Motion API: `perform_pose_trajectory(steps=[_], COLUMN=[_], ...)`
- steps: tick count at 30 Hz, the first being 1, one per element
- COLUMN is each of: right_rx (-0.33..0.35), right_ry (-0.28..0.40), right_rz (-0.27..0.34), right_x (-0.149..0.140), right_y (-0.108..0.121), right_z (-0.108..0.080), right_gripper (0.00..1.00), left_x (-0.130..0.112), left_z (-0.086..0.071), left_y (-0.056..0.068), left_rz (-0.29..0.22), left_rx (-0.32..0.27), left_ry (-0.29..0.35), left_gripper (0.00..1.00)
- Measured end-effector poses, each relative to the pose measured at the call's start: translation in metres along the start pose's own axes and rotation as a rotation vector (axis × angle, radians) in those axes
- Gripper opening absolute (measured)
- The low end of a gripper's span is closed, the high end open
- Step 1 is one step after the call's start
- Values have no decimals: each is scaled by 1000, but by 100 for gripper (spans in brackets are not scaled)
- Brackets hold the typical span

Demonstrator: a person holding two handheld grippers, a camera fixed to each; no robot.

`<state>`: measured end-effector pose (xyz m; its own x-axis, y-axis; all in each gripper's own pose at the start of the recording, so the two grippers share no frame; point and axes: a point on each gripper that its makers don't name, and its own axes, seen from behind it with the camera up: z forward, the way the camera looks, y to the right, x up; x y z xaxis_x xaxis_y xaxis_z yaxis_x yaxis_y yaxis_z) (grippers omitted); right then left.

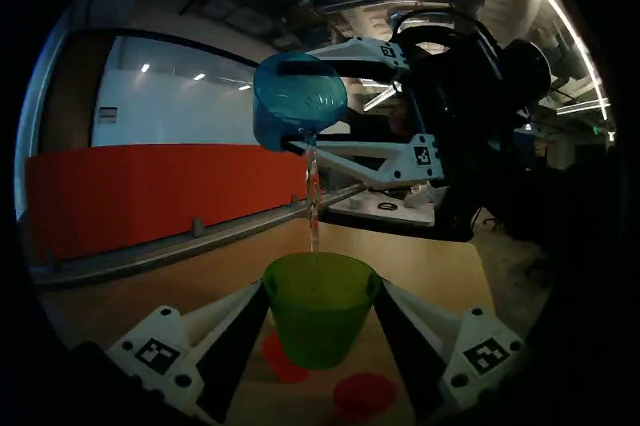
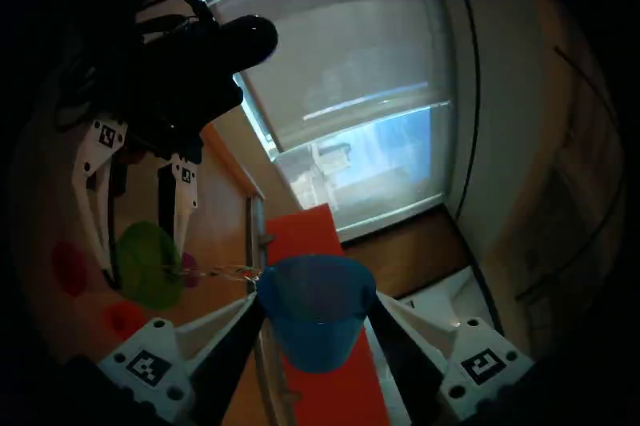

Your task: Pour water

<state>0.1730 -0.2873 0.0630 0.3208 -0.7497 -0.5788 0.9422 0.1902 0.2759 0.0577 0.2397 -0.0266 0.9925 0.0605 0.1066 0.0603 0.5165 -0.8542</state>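
Green cup (image 1: 320,322) upright, clamped in your left gripper (image 1: 320,292), both fingers on it, wooden table (image 1: 432,266) beneath (two red discs (image 1: 364,394) lying near cup's base). Thin water stream (image 1: 312,202) drops into it from blue cup (image 1: 298,102), tipped on side, higher up. Your right gripper (image 2: 316,302) pinches blue cup from both sides.

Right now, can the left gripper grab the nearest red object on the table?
Probably not: the left gripper is shut on the green cup, catching water from the blue cup. The red object itself lies uncovered.
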Motion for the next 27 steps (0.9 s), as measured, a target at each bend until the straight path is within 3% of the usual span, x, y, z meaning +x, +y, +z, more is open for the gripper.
perform_pose_trajectory(steps=[27], right_rx=[-30], right_ry=[8], right_rz=[-104], right_x=[3], right_y=[9], right_z=[-5], right_gripper=[89], left_x=[0], left_z=[3], left_y=[2], left_rz=[7], left_rx=[-3], left_ry=[1], left_gripper=[87])
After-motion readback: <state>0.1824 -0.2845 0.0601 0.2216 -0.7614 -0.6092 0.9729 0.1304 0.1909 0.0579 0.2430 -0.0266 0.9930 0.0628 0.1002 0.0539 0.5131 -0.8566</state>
